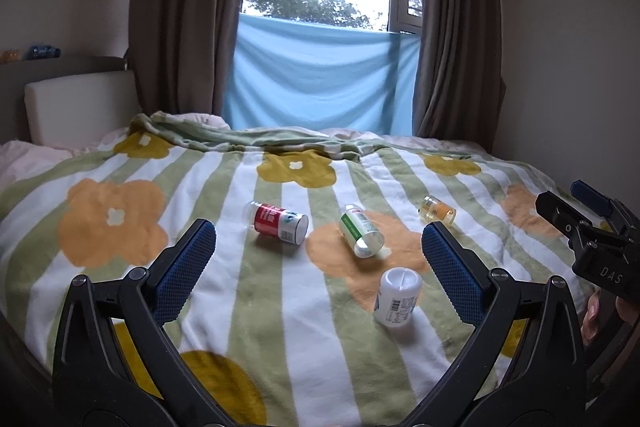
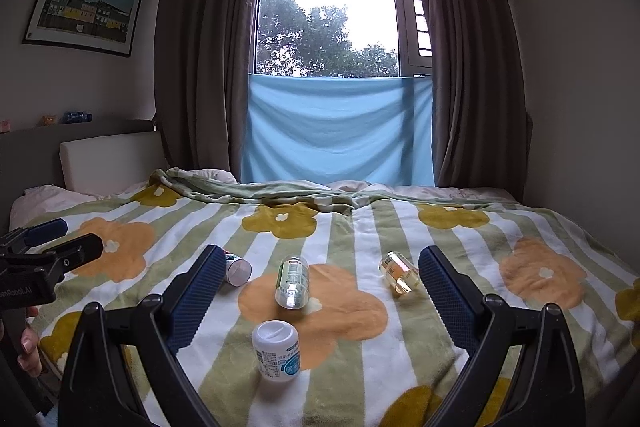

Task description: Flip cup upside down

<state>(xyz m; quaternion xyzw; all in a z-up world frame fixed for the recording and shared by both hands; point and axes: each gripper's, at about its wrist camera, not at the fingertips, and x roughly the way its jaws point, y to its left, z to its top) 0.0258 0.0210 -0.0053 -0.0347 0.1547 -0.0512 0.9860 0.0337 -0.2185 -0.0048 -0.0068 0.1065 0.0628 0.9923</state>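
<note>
Here, the left gripper (image 1: 318, 259) and the right gripper (image 2: 320, 285) both hung with jaws spread wide, gripping nothing. Between them on the flowered blanket (image 1: 132, 187) stood the white cup (image 2: 275, 350), base up. Three more cups, red-labelled (image 1: 279, 223), green-labelled (image 1: 361, 235) and amber (image 1: 437, 210), lay sideways beyond.
</note>
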